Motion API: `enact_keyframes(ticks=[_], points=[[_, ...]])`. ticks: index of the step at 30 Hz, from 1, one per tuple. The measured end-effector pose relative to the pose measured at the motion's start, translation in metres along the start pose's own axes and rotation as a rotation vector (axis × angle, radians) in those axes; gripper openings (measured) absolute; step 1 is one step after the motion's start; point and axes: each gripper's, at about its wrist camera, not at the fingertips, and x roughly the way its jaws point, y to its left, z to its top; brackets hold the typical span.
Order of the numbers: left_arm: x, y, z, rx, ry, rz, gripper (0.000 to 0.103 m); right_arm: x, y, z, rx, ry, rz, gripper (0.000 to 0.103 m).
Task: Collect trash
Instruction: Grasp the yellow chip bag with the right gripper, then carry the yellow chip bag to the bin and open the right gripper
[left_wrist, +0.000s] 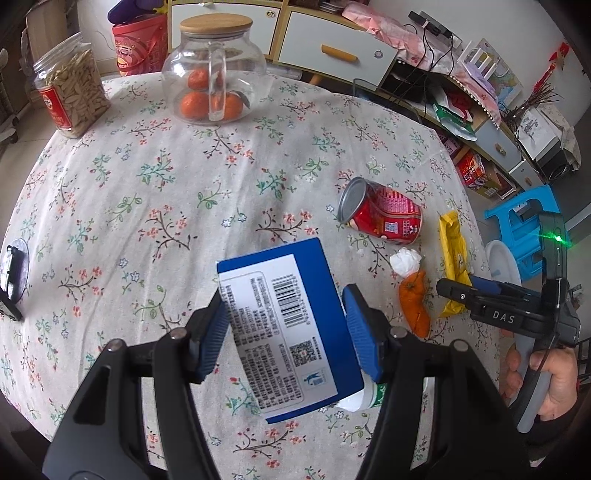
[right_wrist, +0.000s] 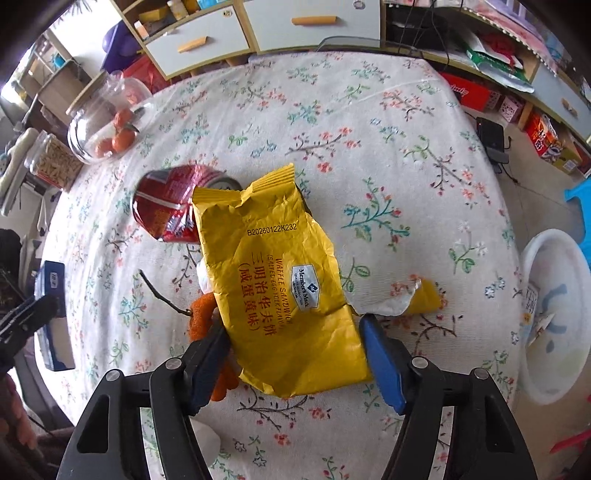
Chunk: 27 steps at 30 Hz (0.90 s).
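1. Left gripper (left_wrist: 286, 334): the blue carton (left_wrist: 284, 325) is clamped between the blue pads (left_wrist: 364, 334), label side up. A white panel with a barcode, a QR code and dense small print is seen on it; the print is too small to be read. A white and green object (left_wrist: 364, 397) is partly seen under the carton's near right corner.
2. Right gripper (right_wrist: 295, 363): the jaws are set wide, one on each side of the near end of the yellow wrapper (right_wrist: 280, 288); whether the pads touch it cannot be told. In the left wrist view "DAS" is read on this gripper's body, with the person's hand (left_wrist: 543, 380) on its handle.
3. On the wrapper are read "B20260122K232", "WAFFLE SANDWICH", "(SALTED EGG YOLK FLAVOR)", a "Member's Mark" badge and orange Chinese characters. Its near right corner is torn open, showing a silver lining.
4. An orange peel (left_wrist: 415, 302) lies just left of the wrapper, with a white tissue wad (left_wrist: 404, 260) touching its far end.
5. A dented red can (left_wrist: 380, 212) lies on its side beyond the tissue; its print is illegible.
6. All rests on the floral tablecloth (left_wrist: 166, 177).
7. At the far left edge stand a glass jar of oranges (left_wrist: 212, 70) with a wooden lid and a plastic jar of seeds (left_wrist: 72, 86).
8. A white basin (right_wrist: 557, 314) is seen off the table's right edge.
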Motion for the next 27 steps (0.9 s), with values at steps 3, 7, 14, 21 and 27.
enact_keyframes(ticks=[3, 7, 14, 21, 27], points=[[0.000, -0.005, 0.002, 0.008, -0.007, -0.008, 0.062, -0.011, -0.004, -0.002, 0.007, -0.020, 0.007, 0.072], [0.000, -0.015, 0.004, 0.010, -0.016, -0.027, 0.062, -0.021, -0.015, -0.002, 0.025, -0.041, 0.008, 0.072], [0.005, -0.039, 0.007, 0.033, -0.020, -0.064, 0.062, -0.040, -0.055, -0.003, 0.101, -0.067, -0.008, 0.072], [0.015, -0.067, 0.010, 0.069, -0.008, -0.089, 0.062, -0.063, -0.120, -0.009, 0.221, -0.092, -0.045, 0.072], [0.024, -0.092, 0.010, 0.099, 0.003, -0.105, 0.062, -0.079, -0.188, -0.021, 0.363, -0.111, -0.082, 0.072]])
